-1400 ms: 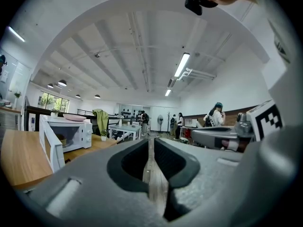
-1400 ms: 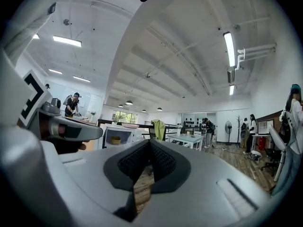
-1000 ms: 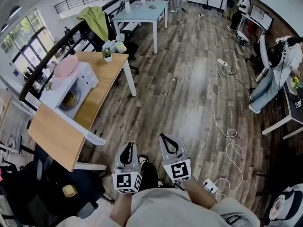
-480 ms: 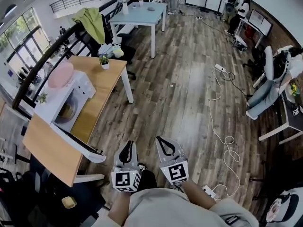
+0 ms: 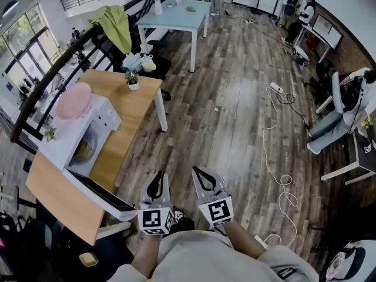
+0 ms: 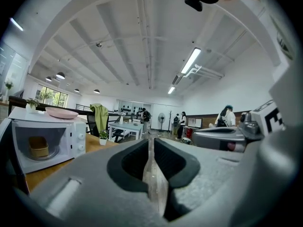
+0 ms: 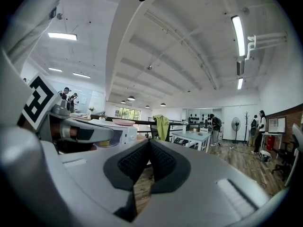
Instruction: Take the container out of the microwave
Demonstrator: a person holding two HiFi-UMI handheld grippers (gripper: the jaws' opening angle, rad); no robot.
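Container point(image 5: 84, 148) sits inside the microwave point(image 5: 104, 111) on the wooden table point(image 5: 126, 107), door point(image 5: 100, 191) swung open. It lies ahead and to the left of both grippers, well apart from them. The left gripper point(image 5: 157, 178) is the nearer one, so the reach likely falls to it.

Left jaws nearly together, a thin slit between them, nothing in it. Right gripper point(image 5: 200, 172) has its jaw tips meeting and holds nothing.

Container point(image 6: 38, 146) looks squat, tan-yellow and open-topped. Its long axis cannot be told.
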